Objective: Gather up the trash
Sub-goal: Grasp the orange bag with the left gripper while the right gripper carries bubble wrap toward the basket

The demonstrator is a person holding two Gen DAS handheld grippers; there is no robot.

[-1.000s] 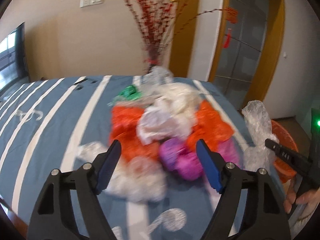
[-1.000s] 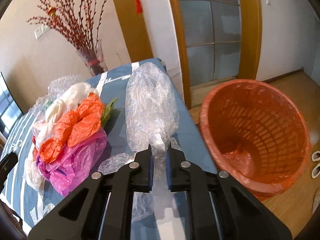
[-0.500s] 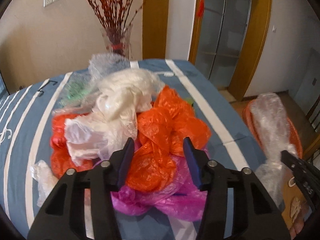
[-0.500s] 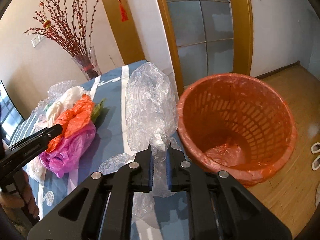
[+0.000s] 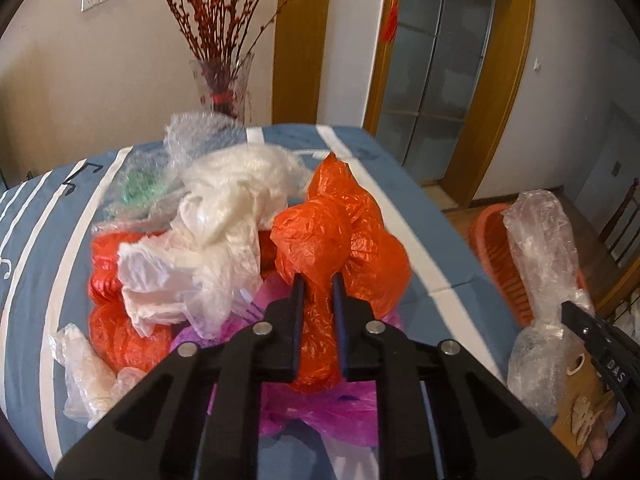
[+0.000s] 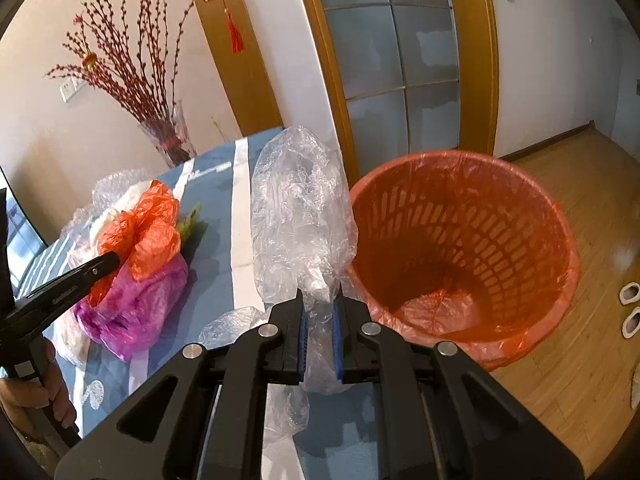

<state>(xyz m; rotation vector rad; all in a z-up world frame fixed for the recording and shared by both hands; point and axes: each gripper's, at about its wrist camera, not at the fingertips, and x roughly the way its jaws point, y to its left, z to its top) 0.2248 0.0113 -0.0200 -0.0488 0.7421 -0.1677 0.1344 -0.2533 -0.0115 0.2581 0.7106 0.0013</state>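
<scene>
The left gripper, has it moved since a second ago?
Yes. The left gripper has gone forward over the table toward the vase and closed from wide open onto the orange bag.

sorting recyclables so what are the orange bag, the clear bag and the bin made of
Orange bag: thin glossy plastic film, crinkled and translucent. Clear bag: thin transparent film, wrinkled, see-through. Bin: apparently rigid orange plastic with slotted walls, lined with a thin film bag.

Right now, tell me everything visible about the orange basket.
The orange basket is a round plastic bin with slotted walls, lined with thin orange film folded over its rim. It stands upright on the wood floor beside the blue-clothed table; only crumpled liner shows inside. The clear plastic bag in the right gripper overlaps its near rim.
</scene>
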